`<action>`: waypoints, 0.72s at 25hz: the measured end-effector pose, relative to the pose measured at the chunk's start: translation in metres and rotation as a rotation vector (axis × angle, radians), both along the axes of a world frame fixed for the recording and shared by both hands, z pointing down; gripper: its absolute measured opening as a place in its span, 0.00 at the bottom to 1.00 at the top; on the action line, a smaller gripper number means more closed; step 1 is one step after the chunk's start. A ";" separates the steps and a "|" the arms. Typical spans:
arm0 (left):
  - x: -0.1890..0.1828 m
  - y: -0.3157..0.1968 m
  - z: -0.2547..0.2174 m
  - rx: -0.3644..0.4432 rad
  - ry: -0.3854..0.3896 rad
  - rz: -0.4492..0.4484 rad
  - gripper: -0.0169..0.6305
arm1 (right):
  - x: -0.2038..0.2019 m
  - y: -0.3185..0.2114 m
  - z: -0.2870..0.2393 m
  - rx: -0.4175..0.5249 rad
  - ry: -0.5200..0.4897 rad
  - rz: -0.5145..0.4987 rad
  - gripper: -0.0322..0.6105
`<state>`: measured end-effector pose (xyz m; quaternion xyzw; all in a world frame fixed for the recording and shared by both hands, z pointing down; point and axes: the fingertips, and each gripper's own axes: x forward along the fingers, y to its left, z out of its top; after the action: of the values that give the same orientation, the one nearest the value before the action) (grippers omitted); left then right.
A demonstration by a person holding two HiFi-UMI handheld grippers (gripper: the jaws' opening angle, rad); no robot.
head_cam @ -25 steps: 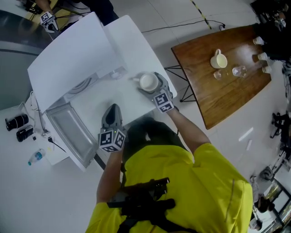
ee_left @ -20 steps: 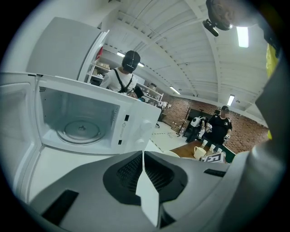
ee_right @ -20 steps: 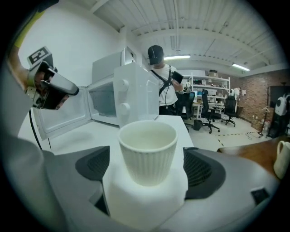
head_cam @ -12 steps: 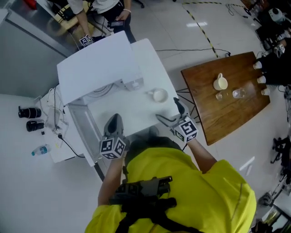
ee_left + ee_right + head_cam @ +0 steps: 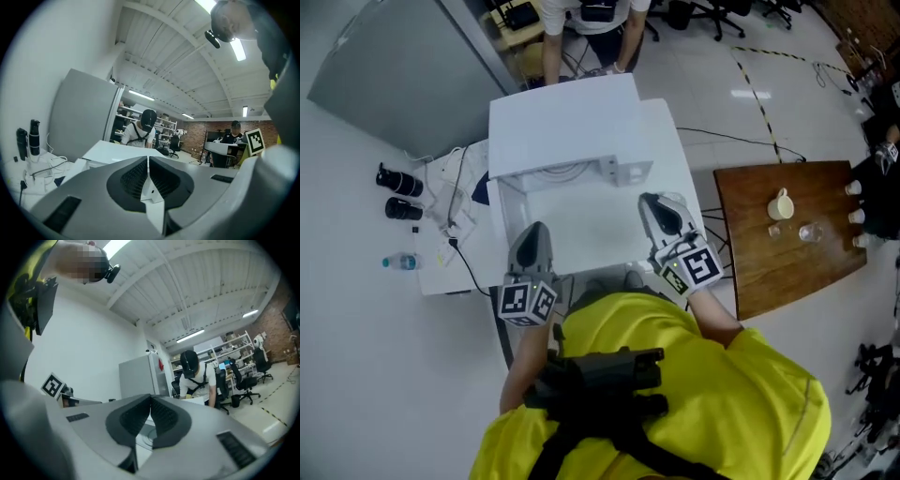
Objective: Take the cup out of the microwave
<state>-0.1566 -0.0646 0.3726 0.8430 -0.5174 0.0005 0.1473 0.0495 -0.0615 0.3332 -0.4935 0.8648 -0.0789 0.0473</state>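
Observation:
The white microwave (image 5: pixel 562 122) stands at the back of the white table (image 5: pixel 581 234), front open, turntable ring (image 5: pixel 558 172) showing. My left gripper (image 5: pixel 531 242) is raised over the table's near left, jaws shut and empty; the left gripper view (image 5: pixel 148 176) looks level across the room. My right gripper (image 5: pixel 659 214) is lifted over the near right part of the table. Its jaws are closing and meet with nothing between them (image 5: pixel 150 416). The white cup's spot right of the microwave lies behind this gripper, so the cup is hidden.
A wooden table (image 5: pixel 787 253) at the right holds a cream jug (image 5: pixel 781 204) and small glasses (image 5: pixel 809 232). Black cylinders (image 5: pixel 398 183), cables (image 5: pixel 455 211) and a water bottle (image 5: pixel 401 262) lie at the left. A person (image 5: pixel 581 19) stands behind the microwave.
The right gripper let go of the cup on the table, rose toward me and shut its jaws. The left gripper rose too. The head view swung toward the room.

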 end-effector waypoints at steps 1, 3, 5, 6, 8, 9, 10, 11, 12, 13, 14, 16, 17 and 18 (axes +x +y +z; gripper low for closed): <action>-0.008 0.002 -0.005 0.002 -0.003 -0.015 0.03 | -0.007 0.002 -0.004 -0.002 0.009 -0.002 0.06; -0.023 0.005 -0.014 -0.002 0.009 -0.044 0.03 | -0.017 0.007 -0.011 -0.024 0.009 -0.006 0.06; -0.034 0.009 -0.028 -0.004 0.049 -0.049 0.03 | -0.023 0.013 -0.023 -0.038 0.015 0.003 0.05; -0.038 0.010 -0.037 0.004 0.060 -0.041 0.03 | -0.025 0.016 -0.031 -0.031 0.026 0.006 0.05; -0.045 0.010 -0.053 0.033 0.033 -0.034 0.03 | -0.030 0.020 -0.044 -0.013 0.056 0.007 0.05; -0.048 0.008 -0.058 0.046 0.011 -0.038 0.03 | -0.031 0.020 -0.048 -0.011 0.065 0.010 0.05; -0.052 0.006 -0.061 0.052 -0.002 -0.044 0.03 | -0.031 0.018 -0.049 -0.013 0.064 0.017 0.05; -0.055 0.005 -0.063 0.051 -0.005 -0.048 0.03 | -0.030 0.016 -0.049 -0.018 0.057 0.029 0.05; -0.058 0.005 -0.064 0.047 -0.002 -0.048 0.03 | -0.030 0.014 -0.049 -0.023 0.052 0.039 0.05; -0.060 0.005 -0.065 0.043 0.001 -0.046 0.03 | -0.030 0.013 -0.048 -0.025 0.056 0.047 0.05; -0.060 0.006 -0.066 0.041 0.000 -0.041 0.03 | -0.031 0.012 -0.047 -0.024 0.068 0.051 0.05; -0.061 0.008 -0.066 0.039 -0.002 -0.029 0.03 | -0.036 0.013 -0.044 -0.024 0.083 0.046 0.05; -0.062 0.009 -0.066 0.037 0.000 -0.025 0.03 | -0.038 0.013 -0.043 -0.028 0.083 0.042 0.05; -0.062 0.009 -0.065 0.035 0.005 -0.023 0.03 | -0.039 0.014 -0.041 -0.030 0.086 0.043 0.05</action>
<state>-0.2187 -0.0556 0.3078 0.8395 -0.5265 -0.0123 0.1336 0.0102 -0.0474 0.2923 -0.5158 0.8539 -0.0697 0.0042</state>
